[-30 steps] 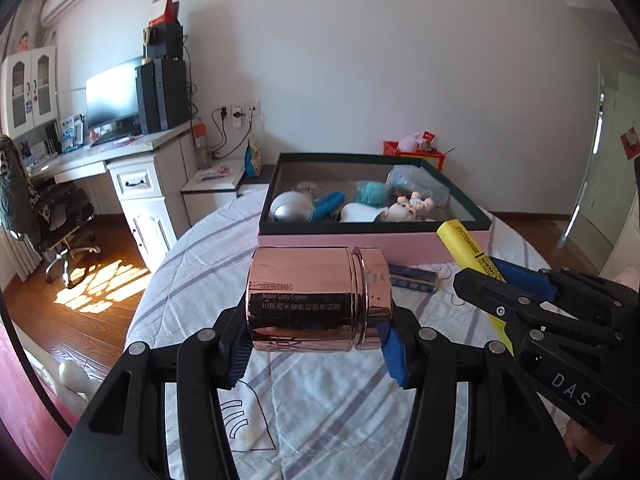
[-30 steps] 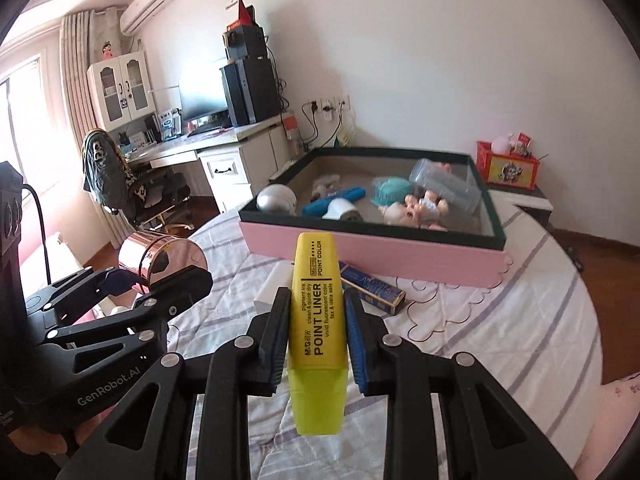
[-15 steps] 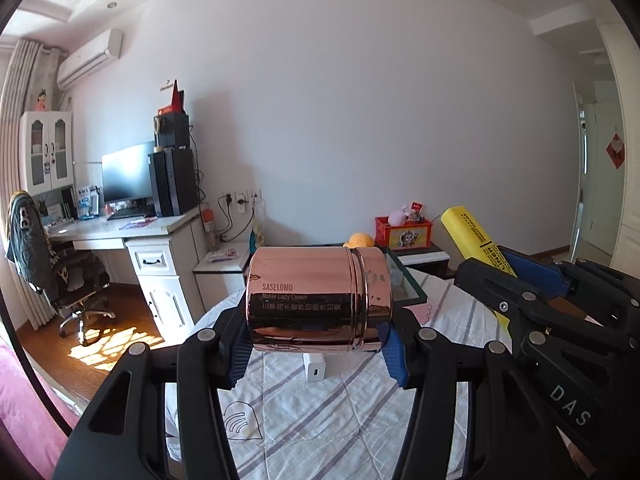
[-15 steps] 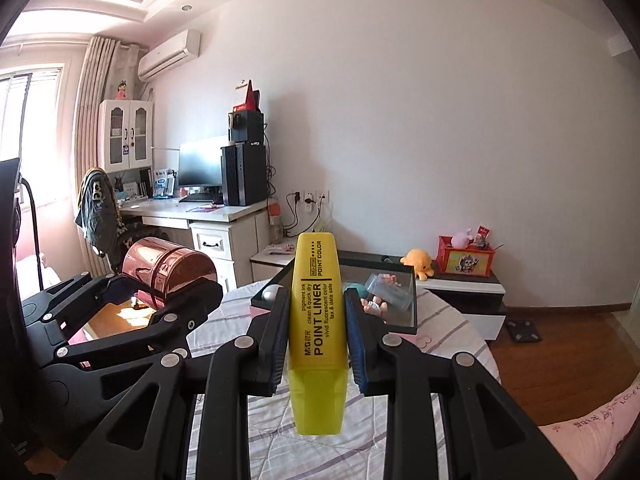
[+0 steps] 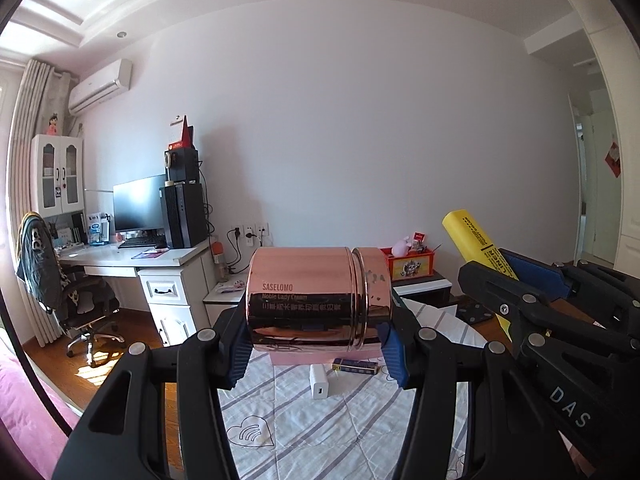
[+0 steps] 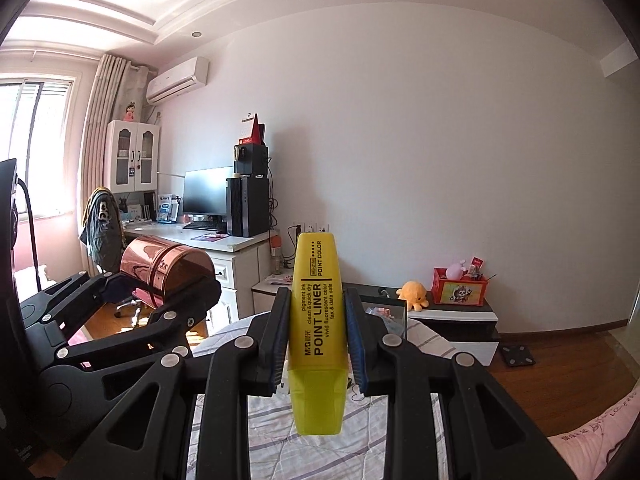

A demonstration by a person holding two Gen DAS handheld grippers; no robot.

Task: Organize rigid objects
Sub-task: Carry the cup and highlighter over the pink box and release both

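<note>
The left claw (image 5: pixel 318 354) is clenched on a rose-gold cream jar (image 5: pixel 318 300). The jar lies on its side across the claw, its lid end toward the right of the left wrist view, and the blue pads (image 5: pixel 239 354) press against its two ends. Printed lettering on the jar wall faces the camera. The jar is held in the air above the bench (image 5: pixel 320 428), which carries a white cloth with grey stripes.

The right claw (image 6: pixel 318 342) is clenched on a yellow highlighter (image 6: pixel 316 320). The highlighter stands along the line of the claw, its printed body pointing away from the camera and its translucent cap end toward the camera. Both pads bear on its flat sides. The highlighter is likewise held clear of the bench.

The two claws are side by side at a similar height. In the left wrist view the right claw (image 5: pixel 500 280) appears at the right edge with the highlighter projecting upward and to the left.

On the bench, below the jar, lie a white charger block (image 5: pixel 319 381) and a small dark blue box (image 5: pixel 355 365), near each other. Behind them sits a pink box (image 5: pixel 296 358), mostly hidden by the jar. In the right wrist view its dark rim (image 6: pixel 394 304) shows just beside the highlighter
</note>
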